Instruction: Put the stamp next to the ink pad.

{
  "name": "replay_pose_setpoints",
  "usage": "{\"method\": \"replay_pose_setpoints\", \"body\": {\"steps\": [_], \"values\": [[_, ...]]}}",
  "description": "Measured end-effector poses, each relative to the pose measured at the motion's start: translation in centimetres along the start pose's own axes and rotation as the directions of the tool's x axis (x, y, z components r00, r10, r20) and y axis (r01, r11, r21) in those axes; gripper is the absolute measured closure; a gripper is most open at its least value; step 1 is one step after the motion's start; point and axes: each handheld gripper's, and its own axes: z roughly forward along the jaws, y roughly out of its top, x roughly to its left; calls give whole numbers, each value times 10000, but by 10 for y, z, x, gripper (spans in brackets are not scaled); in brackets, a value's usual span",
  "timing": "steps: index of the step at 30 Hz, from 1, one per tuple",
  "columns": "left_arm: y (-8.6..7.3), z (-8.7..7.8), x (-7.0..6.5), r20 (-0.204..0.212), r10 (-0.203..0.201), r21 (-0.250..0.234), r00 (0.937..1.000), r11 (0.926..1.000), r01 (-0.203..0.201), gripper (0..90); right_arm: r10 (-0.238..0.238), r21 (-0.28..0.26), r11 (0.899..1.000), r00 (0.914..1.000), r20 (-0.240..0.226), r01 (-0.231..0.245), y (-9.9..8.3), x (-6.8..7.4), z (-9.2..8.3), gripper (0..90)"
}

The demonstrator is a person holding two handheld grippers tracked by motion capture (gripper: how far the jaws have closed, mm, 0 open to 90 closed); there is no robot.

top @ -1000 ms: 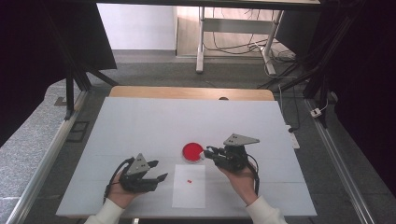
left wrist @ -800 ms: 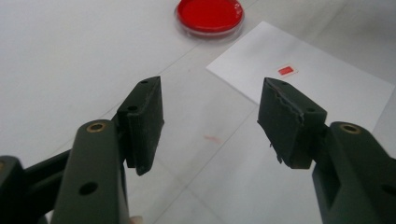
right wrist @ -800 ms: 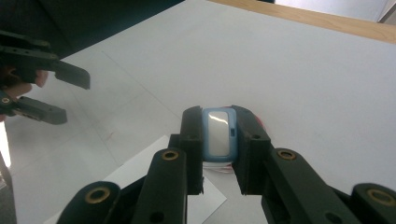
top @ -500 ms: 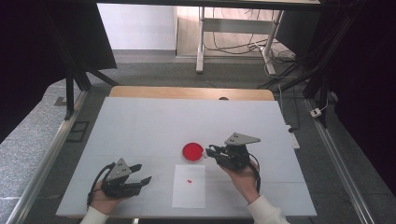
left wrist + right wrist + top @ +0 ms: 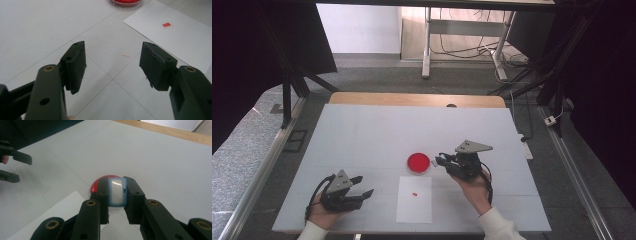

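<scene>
My right gripper point(image 5: 440, 160) hovers just right of a round red dish point(image 5: 418, 162), shut on a small blue-rimmed rectangular piece point(image 5: 116, 191) with a pale centre. In the right gripper view the red dish point(image 5: 96, 187) lies just behind the held piece. A white paper sheet point(image 5: 414, 205) lies in front of the dish, with a tiny red square point(image 5: 414, 193) on it. My left gripper point(image 5: 364, 185) rests low at the front left, jaws open and nothing between them point(image 5: 113, 50). It points toward the sheet point(image 5: 180, 37) and the red square point(image 5: 166, 24).
The white table point(image 5: 362, 130) has a wooden strip point(image 5: 417, 99) along its far edge. Metal rails run down both sides, and dark stands and cables sit beyond the table. A faint red mark point(image 5: 126, 56) is on the tabletop ahead of the left gripper.
My left hand has drawn its gripper leftward, away from the paper sheet, toward the table's front left. The right gripper has stayed by the dish, still holding the blue-rimmed piece.
</scene>
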Motion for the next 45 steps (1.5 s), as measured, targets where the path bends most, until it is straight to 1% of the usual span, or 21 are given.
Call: {"method": "replay_pose_setpoints", "body": {"steps": [3, 7, 11, 13, 17, 18, 22, 26, 29, 32, 36, 40, 43, 45], "values": [[-1, 1, 1, 7, -50, 33, 10000, 10000, 50, 378, -95, 187, 9998, 9996, 269, 90, 0, -5, 2, 753], [-1, 1, 1, 5, -74, 85, 10000, 9999, 74, 377, 18, 573, 9983, 9987, 504, -47, -2, -13, 8, 752], [-1, 2, 2, -31, -84, 96, 10000, 9999, 85, 377, -167, 975, 9952, 9965, 818, 86, -4, -21, 14, 753], [-2, 3, 3, -61, -121, 111, 9999, 9999, 121, 377, -181, 1150, 9933, 9960, 877, 79, -5, -24, 18, 752], [-2, 3, 3, -78, -129, 144, 9999, 9998, 130, 377, -224, 1369, 9905, 9964, 812, 111, -6, -26, 26, 752], [-2, 2, 3, -81, -127, 132, 9999, 9998, 128, 377, -340, 1444, 9893, 9965, 762, 227, -6, -26, 29, 752], [-3, 2, 3, -77, -112, 144, 9999, 9998, 113, 377, -643, 1879, 9809, 9957, 660, 509, -6, -22, 39, 751], [-4, 1, 4, -143, -136, 133, 9998, 9998, 137, 377, -808, 2285, 9714, 9947, 630, 644, -8, -19, 47, 751], [-4, 0, 5, -185, -159, 142, 9997, 9998, 162, 376, -876, 2494, 9659, 9942, 628, 694, -8, -18, 50, 751], [-4, 0, 5, -189, -154, 140, 9997, 9998, 156, 375, -849, 2556, 9645, 9945, 617, 665, -9, -18, 51, 748], [-4, 1, 5, -211, -108, 186, 9997, 9998, 112, 371, -839, 2490, 9663, 9943, 664, 649, -10, -18, 53, 738], [-4, 1, 5, -229, -113, 187, 9997, 9998, 118, 369, -838, 2536, 9651, 9944, 646, 648, -11, -18, 54, 737], [-4, 1, 5, -228, -105, 182, 9997, 9998, 109, 368, -816, 2543, 9652, 9943, 688, 617, -11, -18, 54, 686], [-5, 1, 5, -218, -116, 170, 9997, 9998, 119, 368, -858, 2368, 9695, 9927, 853, 634, -10, -18, 52, 602]]}}
